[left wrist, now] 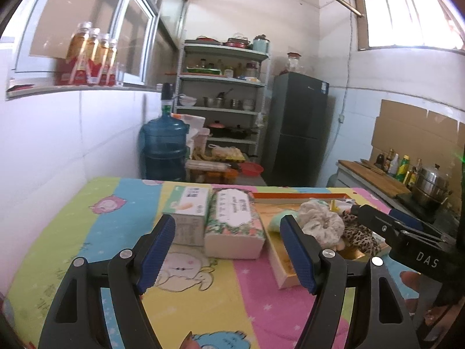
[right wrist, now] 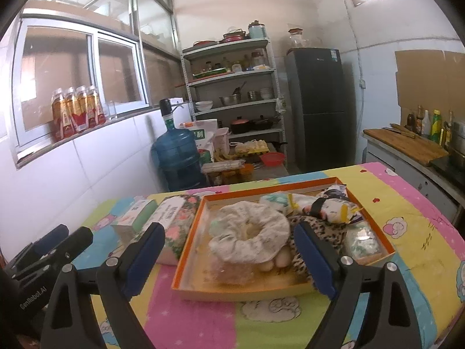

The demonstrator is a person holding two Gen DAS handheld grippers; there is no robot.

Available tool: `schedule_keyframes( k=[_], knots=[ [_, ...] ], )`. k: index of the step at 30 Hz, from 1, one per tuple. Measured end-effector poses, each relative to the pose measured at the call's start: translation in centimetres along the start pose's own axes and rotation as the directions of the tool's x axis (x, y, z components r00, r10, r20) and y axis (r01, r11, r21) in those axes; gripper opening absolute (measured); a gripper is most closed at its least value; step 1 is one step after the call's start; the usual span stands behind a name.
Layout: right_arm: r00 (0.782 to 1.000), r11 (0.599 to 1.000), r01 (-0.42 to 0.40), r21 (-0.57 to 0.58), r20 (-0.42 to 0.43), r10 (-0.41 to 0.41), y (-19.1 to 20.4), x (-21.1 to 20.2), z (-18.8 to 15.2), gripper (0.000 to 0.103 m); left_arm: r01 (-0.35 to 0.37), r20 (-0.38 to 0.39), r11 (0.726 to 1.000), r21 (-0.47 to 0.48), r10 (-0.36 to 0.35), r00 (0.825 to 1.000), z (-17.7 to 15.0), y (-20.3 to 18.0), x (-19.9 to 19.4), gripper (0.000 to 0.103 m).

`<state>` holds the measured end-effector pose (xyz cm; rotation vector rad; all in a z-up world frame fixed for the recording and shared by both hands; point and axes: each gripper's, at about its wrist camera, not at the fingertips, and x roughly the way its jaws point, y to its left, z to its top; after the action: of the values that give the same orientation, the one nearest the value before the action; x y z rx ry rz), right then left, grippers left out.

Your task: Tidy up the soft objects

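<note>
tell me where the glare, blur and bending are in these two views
Left wrist view: the barred window blows out white, the bottles on the sill smear. Right wrist view: sharper overall; window frame and table edge bow with fisheye, corners go black.

Two wrist views, side by side, low over the table point(left wrist: 87, 218) — facing shelves point(right wrist: 232, 87).

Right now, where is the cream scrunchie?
In the right wrist view the cream scrunchie lies inside the orange tray, centre-left, beside the leopard-print cloth.
</note>
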<state>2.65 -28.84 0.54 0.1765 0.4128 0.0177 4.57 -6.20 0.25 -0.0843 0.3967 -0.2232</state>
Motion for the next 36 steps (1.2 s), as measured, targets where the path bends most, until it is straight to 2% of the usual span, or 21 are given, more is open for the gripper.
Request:
schedule_keyframes(
  k=[6,10,17,20,26,36],
  knots=[
    [1.0,0.999,0.015,-0.039,0.004,-0.015,1.7,-1.2,-0.5,0.09,-0.03,-0.007,0.999,-0.021,0.029,1.0,-0.5,0.9,-1.7,0.076],
    [0.999,0.997,0.029,-0.067,0.023,-0.027,2.6,-2.1,-0.7,0.09,-0.073,0.008,0.997,-0.023,0.073,0.997,-0.8,1.1,-3.2,0.076],
    [0.996,0.994,0.073,-0.082,0.065,-0.068,3.8,-4.0,-1.6,0.09,-0.093,0.012,0.996,-0.01,0.093,0.996,-1.1,0.8,-5.5,0.076],
    [0.995,0.993,0.078,-0.084,0.076,-0.071,4.1,-4.9,-1.7,0.09,-0.106,0.002,0.994,0.017,0.106,0.994,-1.2,0.3,-5.9,0.076],
    [0.99,0.992,0.118,-0.051,0.084,-0.114,3.8,-6.0,-2.0,0.09,-0.131,-0.007,0.991,0.007,0.131,0.991,-1.0,0.3,-5.8,0.076],
    [0.991,0.989,0.133,-0.063,0.038,-0.131,3.9,-5.2,-2.5,0.09,-0.147,-0.018,0.989,0.01,0.147,0.989,-1.1,0.2,-5.6,0.076]
  ],
)
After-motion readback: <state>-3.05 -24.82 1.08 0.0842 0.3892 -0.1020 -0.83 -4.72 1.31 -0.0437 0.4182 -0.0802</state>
